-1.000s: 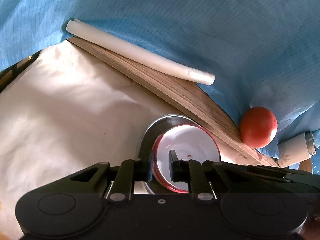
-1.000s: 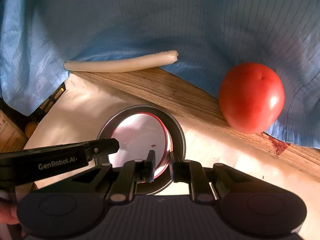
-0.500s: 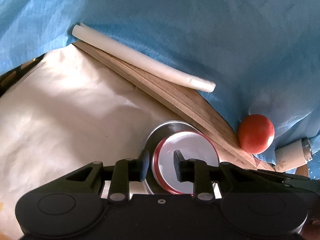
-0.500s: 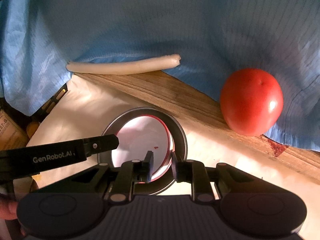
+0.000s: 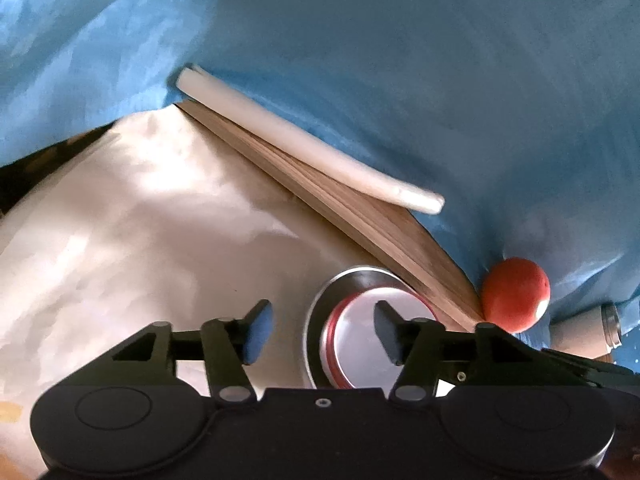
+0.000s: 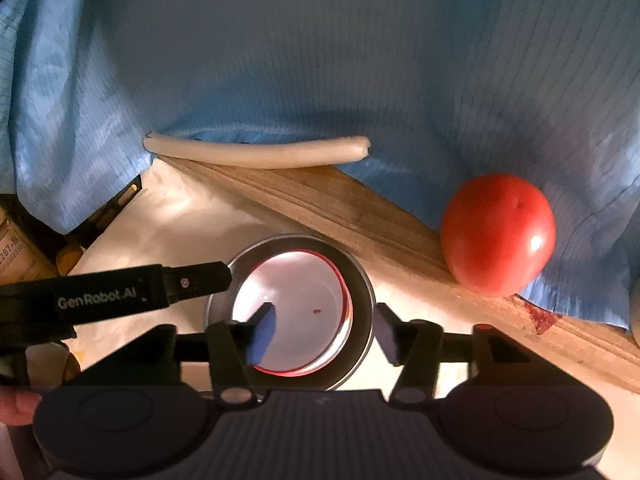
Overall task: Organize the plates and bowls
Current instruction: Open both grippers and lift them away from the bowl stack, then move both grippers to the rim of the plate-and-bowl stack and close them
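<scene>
Both grippers are letting go of the stacked bowls.

The red-rimmed bowl [image 6: 298,312] is sitting inside the metal bowl [image 6: 362,280] on the white paper [image 5: 140,240] over the surface. The right gripper [image 6: 324,330] is hanging right above them, its fingers just opening wide across the near rim and pinching nothing. The left gripper [image 5: 324,330] is opening too, empty, with the bowls under its right finger. The wooden edge [image 6: 340,208] and tomato [image 6: 498,234] are sitting behind; open paper is lying to the left.

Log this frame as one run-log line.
stage: release | left claw: just opened, off rim | right claw: just opened, off rim | red-rimmed bowl: nested in steel bowl | tomato: untouched
</scene>
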